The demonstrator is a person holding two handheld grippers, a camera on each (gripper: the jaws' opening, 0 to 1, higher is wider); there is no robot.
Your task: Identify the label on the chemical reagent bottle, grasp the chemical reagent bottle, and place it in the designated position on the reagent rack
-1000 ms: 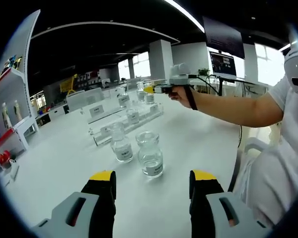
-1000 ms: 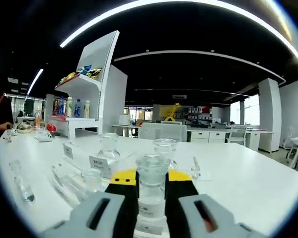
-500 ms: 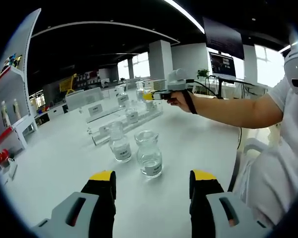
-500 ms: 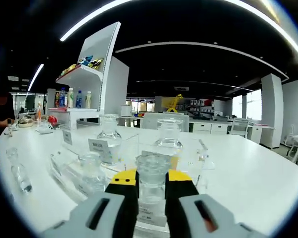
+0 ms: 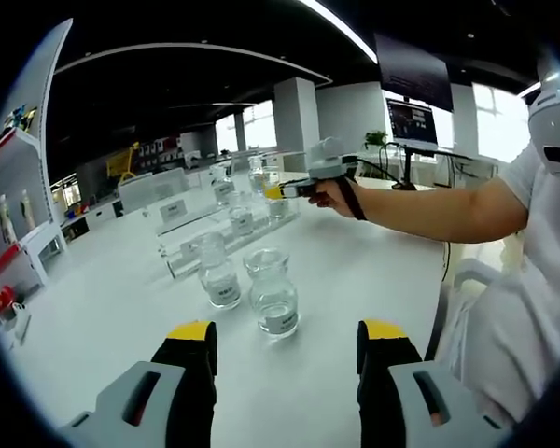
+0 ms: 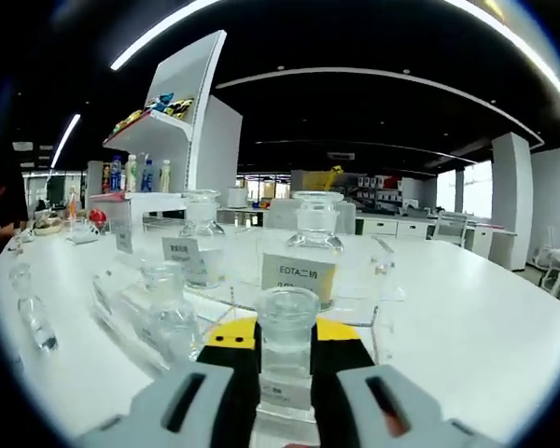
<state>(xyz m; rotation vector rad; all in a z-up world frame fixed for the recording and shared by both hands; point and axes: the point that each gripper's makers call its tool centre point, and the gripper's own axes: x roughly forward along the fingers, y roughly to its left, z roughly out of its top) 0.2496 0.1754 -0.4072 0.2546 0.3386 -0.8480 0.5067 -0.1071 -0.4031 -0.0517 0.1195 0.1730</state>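
Note:
My right gripper is shut on a clear glass reagent bottle with a white label low on it, held upright just in front of the clear acrylic reagent rack. A label plate reading EDTA stands right behind the bottle's neck. The rack holds a bottle at the upper left, one behind the plate, and one on the lower tier. My left gripper hangs open over the table, short of two loose bottles. Far off, the right gripper reaches the rack.
A person's arm and white-clothed body fill the right side of the left gripper view. A tall white shelf with drink bottles stands back left. Small glassware lies on the white table at the left.
My right gripper has carried its bottle closer to the rack, so the label plates and rack bottles loom larger. The left gripper view has shifted slightly; its jaws stay open.

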